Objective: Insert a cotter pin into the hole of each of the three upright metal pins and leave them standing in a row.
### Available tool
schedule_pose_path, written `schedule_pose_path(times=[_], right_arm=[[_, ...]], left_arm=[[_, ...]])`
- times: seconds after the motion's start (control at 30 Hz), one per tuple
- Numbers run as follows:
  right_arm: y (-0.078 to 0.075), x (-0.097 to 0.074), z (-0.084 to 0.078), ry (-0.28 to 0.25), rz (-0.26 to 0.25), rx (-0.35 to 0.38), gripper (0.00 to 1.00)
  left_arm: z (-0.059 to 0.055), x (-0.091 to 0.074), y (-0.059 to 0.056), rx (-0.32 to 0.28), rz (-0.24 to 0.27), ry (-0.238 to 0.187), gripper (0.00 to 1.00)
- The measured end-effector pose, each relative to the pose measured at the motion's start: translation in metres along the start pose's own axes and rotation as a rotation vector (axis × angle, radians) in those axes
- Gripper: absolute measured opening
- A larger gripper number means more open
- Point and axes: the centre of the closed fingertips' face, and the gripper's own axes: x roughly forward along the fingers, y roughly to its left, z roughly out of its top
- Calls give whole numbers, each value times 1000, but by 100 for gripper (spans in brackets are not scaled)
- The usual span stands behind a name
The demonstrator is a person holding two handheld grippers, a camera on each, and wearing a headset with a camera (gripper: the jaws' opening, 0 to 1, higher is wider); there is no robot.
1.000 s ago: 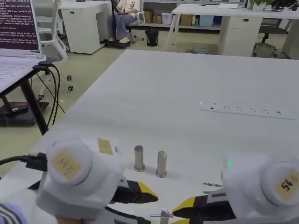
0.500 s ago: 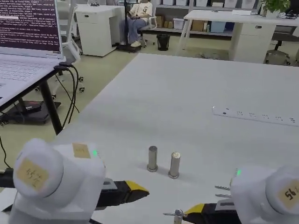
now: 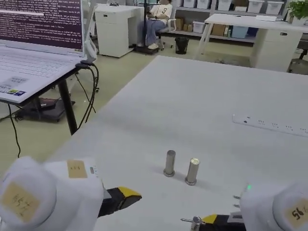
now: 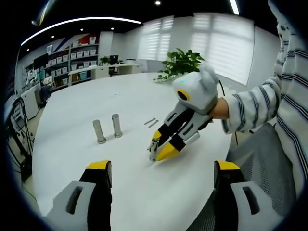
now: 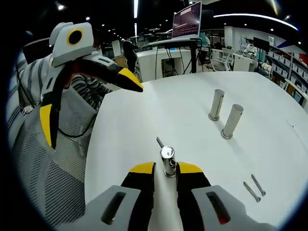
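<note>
Left tool (image 4: 162, 168) has backed off, wide open, empty. Right tool (image 5: 166, 168) clamps metal pin (image 5: 168, 155), cotter pin (image 5: 159, 142) apparently through it. Two bare pins (image 3: 169, 163) remain.

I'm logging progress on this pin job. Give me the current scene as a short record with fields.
left tongs: open, empty
right tongs: shut on held pin
cotter pin: sticking out of held pin
standing pins: two, upright, side by side, apart
loose cotter pins: two, lying on table
</note>
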Motion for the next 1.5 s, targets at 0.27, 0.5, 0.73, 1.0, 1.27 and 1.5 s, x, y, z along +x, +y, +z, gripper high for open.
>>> schedule_pose_path(times=[0.27,0.5,0.73,1.0,1.27,1.5], right_arm=[[-5,3,-2,-5,-28,47,8],[-7,3,-3,-14,-52,56,6],[-6,4,0,-33,-85,25,4],[-9,4,8,-56,-131,36,4],[-28,12,38,-100,-143,33,4],[-36,31,48,-89,-144,4,4]], left_arm=[[-3,-5,-2,-1,32,13,99],[-11,-9,-5,-26,41,14,99],[-17,-12,-1,-41,67,17,99],[-19,-15,2,-65,78,1,99],[-19,-18,9,-88,103,-11,98],[-18,-22,15,-107,121,-20,97]])
